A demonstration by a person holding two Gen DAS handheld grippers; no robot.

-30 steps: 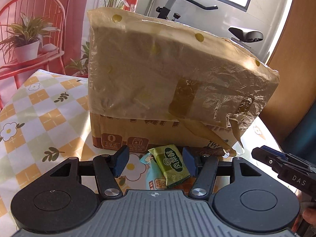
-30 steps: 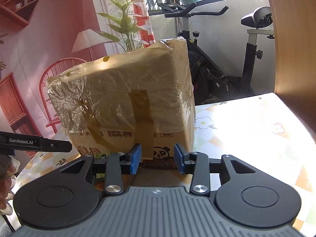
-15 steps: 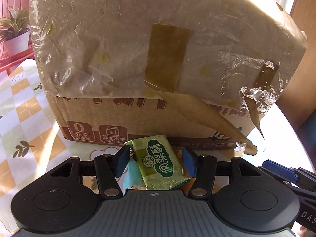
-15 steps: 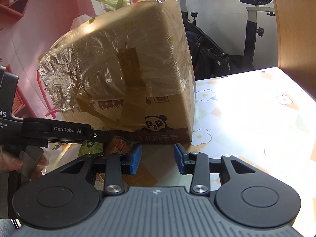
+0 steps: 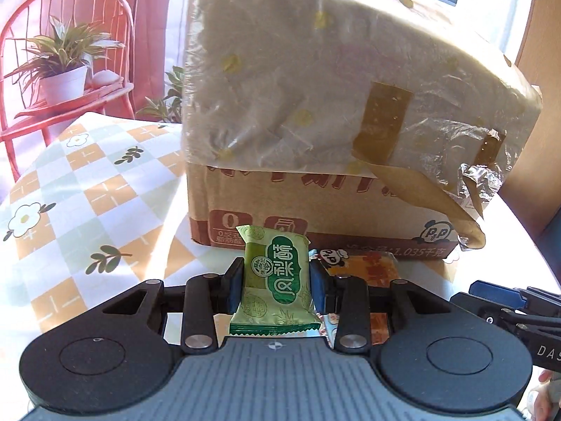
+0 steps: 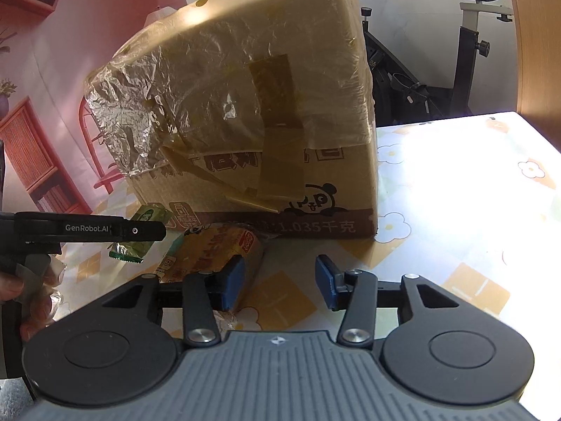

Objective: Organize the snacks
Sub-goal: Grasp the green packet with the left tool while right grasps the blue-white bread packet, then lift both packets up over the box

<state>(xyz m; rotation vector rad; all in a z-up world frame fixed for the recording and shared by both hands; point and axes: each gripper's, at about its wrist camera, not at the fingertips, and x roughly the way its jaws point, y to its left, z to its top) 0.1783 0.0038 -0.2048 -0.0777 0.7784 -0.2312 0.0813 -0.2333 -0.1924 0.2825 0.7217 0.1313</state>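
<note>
1. One table (image 6: 455, 189) carried it all, under a checked cloth with orange squares and white flowers, sun glaring off its right side; a red chair (image 5: 66, 10) holding a potted plant (image 5: 63, 70) stood behind on the left, an exercise bike (image 6: 466, 45) behind on the right.
2. Much of the big cardboard box (image 5: 315, 207) hid under crinkled plastic wrap and brown tape, its top cut off by the left wrist view, its printing only partly readable.
3. Left gripper (image 5: 276, 279) was clamped on the green snack packet (image 5: 277, 277), held upright just in front of the box.
4. Right gripper (image 6: 279, 280) stood wide apart, gripping nothing; its left finger (image 6: 229, 280) sat at the orange snack packet (image 6: 217, 249) lying on the cloth by the box's foot, though touching or not was hard to call.
</note>
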